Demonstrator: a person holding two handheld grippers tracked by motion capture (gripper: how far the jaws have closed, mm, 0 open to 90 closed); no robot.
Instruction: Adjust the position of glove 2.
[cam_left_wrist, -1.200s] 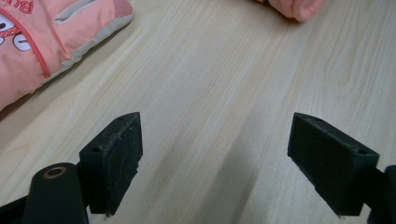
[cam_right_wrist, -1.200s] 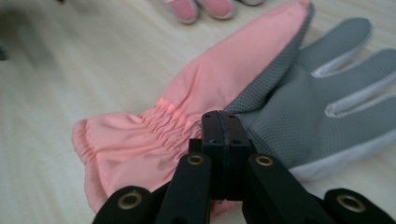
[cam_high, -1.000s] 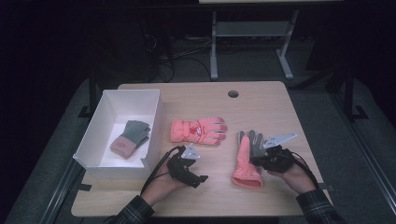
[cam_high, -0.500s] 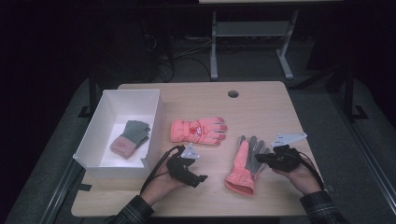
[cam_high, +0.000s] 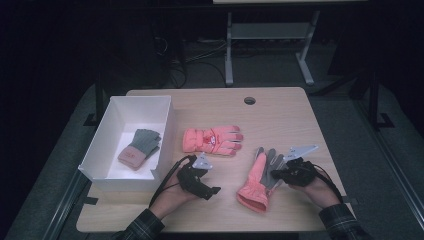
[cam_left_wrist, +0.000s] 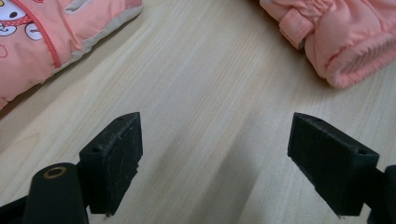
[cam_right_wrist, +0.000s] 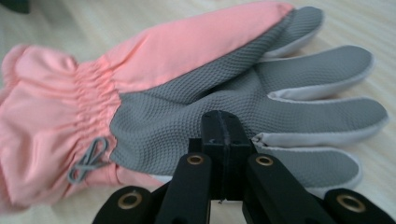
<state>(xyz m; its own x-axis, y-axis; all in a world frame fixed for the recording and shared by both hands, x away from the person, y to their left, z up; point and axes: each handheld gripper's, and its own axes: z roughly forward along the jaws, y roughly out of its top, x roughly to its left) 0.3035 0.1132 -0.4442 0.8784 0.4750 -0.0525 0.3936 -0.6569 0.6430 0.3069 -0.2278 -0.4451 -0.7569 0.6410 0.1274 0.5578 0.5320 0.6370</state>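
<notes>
A pink glove (cam_high: 254, 184) lies palm up on the table, its grey grip side (cam_right_wrist: 196, 107) facing me and its cuff toward the table's front edge. My right gripper (cam_high: 276, 175) sits at the glove's finger side. Its jaws are pressed together (cam_right_wrist: 224, 135) at the edge of the glove's outer fingers and seem to pinch the fabric there. A second pink glove (cam_high: 212, 140) with a cartoon print (cam_left_wrist: 28, 37) lies further back. My left gripper (cam_high: 206, 183) rests open over bare wood (cam_left_wrist: 215, 154), between that glove and the first glove's cuff (cam_left_wrist: 341, 42).
A white box (cam_high: 165, 125) stands at the table's left and holds a grey and pink knit glove (cam_high: 139, 148). A cable hole (cam_high: 249, 100) is near the far edge. Metal frame legs (cam_high: 229, 50) stand on the floor behind the table.
The palm-up glove has turned, its cuff swinging toward the front left, while my right gripper shifted a little to the right at its fingers. My left gripper has stayed put.
</notes>
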